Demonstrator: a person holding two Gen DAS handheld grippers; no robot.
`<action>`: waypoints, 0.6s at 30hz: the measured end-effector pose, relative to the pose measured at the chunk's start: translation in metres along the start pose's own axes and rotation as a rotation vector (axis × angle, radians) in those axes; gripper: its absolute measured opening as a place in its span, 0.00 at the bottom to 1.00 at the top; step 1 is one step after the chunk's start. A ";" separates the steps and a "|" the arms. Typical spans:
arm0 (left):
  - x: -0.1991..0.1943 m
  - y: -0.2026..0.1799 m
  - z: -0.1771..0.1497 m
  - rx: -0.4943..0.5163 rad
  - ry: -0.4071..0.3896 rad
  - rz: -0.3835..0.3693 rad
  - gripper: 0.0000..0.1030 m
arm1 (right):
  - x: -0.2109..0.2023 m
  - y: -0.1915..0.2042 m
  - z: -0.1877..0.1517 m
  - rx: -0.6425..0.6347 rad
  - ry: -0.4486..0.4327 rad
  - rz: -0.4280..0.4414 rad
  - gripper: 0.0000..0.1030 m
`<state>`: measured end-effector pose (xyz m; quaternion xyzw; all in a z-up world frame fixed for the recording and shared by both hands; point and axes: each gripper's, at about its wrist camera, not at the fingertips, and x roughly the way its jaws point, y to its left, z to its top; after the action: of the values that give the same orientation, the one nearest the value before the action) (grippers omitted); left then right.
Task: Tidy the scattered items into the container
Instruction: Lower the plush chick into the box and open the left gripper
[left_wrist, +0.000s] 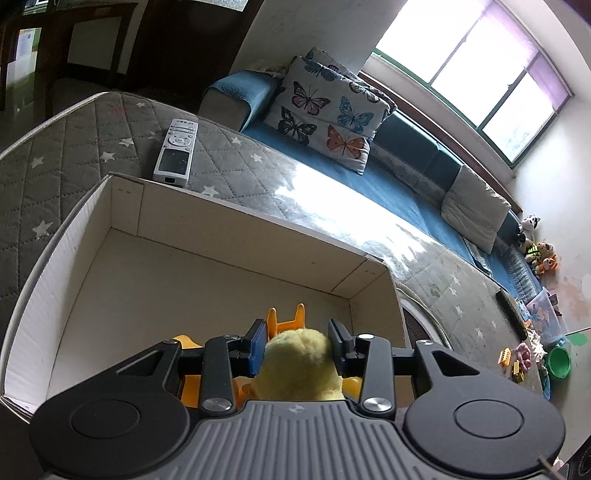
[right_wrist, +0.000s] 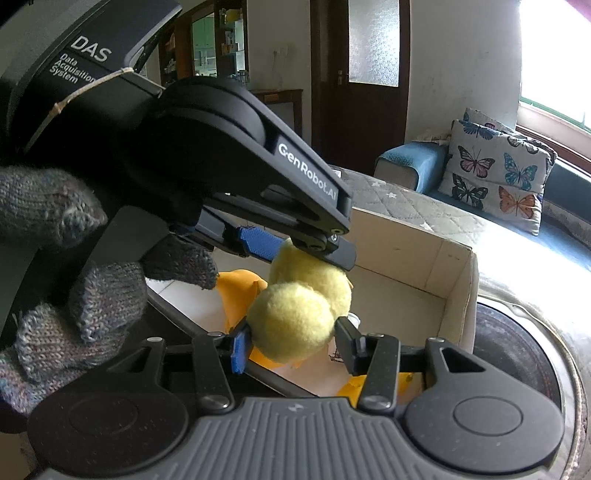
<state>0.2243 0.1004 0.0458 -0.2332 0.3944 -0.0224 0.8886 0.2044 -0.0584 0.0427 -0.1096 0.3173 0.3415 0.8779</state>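
Plush was what both grippers had hold of: a pale yellow duck toy, fluffy and plainly soft, hung over the open cardboard box. The right gripper was pinched on one rounded lump of it, probably the head, the jaws standing fairly wide because the stuffing filled them. The left gripper, held in a knitted glove, was closed on the other lump, the body. In its own view the fluff bulged between its blue pads.

Such a toy I judged light, squashy and not fragile; it would give under the pads rather than slip, so a hold across the thick of a lump suited it. Orange plastic toy pieces lay on the box floor beneath. A remote control rested on the quilted desk cover just beyond the box.
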 end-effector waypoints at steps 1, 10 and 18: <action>0.000 0.000 0.000 -0.002 0.000 -0.001 0.39 | 0.000 0.001 0.000 -0.001 -0.002 -0.002 0.46; -0.009 -0.001 0.001 -0.005 -0.018 -0.004 0.38 | -0.017 0.007 -0.001 -0.001 -0.026 -0.029 0.47; -0.027 -0.006 -0.008 0.013 -0.040 -0.012 0.38 | -0.036 0.011 -0.002 0.002 -0.052 -0.049 0.48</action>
<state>0.2012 0.0977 0.0629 -0.2299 0.3751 -0.0256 0.8977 0.1760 -0.0701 0.0637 -0.1075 0.2917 0.3222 0.8941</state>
